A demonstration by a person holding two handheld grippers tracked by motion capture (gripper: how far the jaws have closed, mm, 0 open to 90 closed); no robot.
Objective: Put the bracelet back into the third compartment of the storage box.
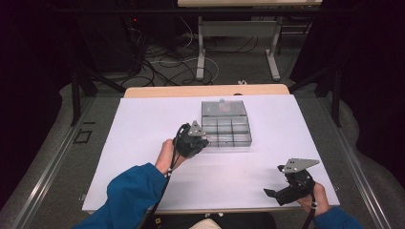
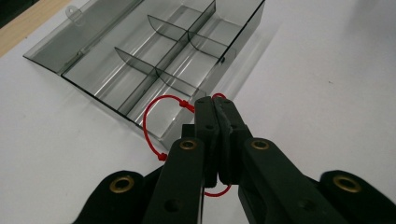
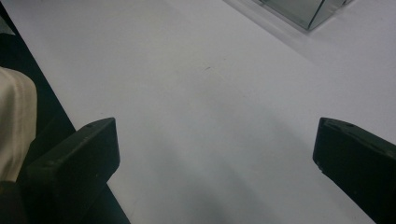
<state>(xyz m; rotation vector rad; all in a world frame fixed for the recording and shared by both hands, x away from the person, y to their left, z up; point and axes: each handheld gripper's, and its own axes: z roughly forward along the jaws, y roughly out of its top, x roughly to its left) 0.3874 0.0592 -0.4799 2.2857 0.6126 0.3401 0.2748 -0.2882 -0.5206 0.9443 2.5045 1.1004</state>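
Smoke-grey clear plastic makes up the compartment box [image 1: 226,127], which sits on the white worktop [image 1: 143,124] a little past its middle, toward the far edge; its lid lies folded back flat on the far side, and thin dividers split the tray into several cells; something reddish shows inside near the lid, too blurred to name. At the box's near left corner the left gripper [image 2: 215,103] is held by the person's left hand [image 1: 165,156], blue sleeve [image 1: 133,191] behind it; its black jaws are pressed together and pinch a thin red cord loop [image 2: 150,122], which curls out to the left over the box's corner wall and shows again below the jaws. Near the worktop's near right corner the right gripper [image 1: 277,193] rests low in the right hand [image 1: 316,198], well apart from the box; its jaws stand spread wide over bare white surface, holding nothing; one corner of the box [image 3: 308,11] shows at the top of the right gripper view.
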